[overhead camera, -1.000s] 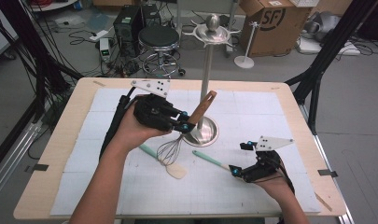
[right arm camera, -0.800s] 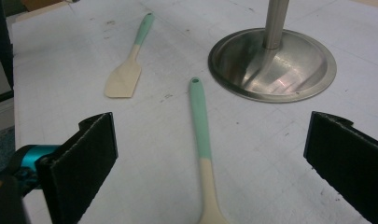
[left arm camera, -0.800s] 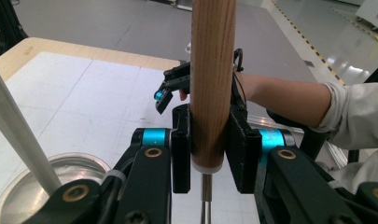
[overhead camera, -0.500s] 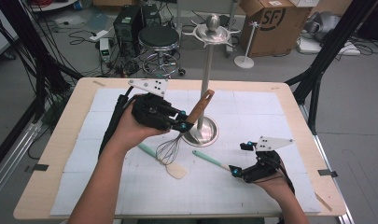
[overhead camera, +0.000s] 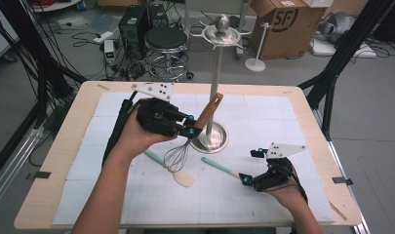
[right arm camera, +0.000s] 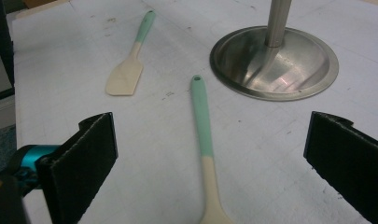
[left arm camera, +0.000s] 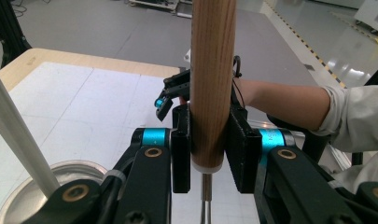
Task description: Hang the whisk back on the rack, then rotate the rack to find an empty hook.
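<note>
One whisk [overhead camera: 185, 146] clamped by left gripper [left arm camera: 209, 154], wooden handle rising from jaws, probably toward stand [overhead camera: 215, 87]; right gripper [right arm camera: 210, 154] released

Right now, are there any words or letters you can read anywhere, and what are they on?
"SF": printed in black inside a ring on the side of the brown cardboard box on the floor behind the wooden table.
The round mark on the table's near corner, in the left gripper view: too blurred to read.
The white gridded mat has lines, no readable words.
</note>
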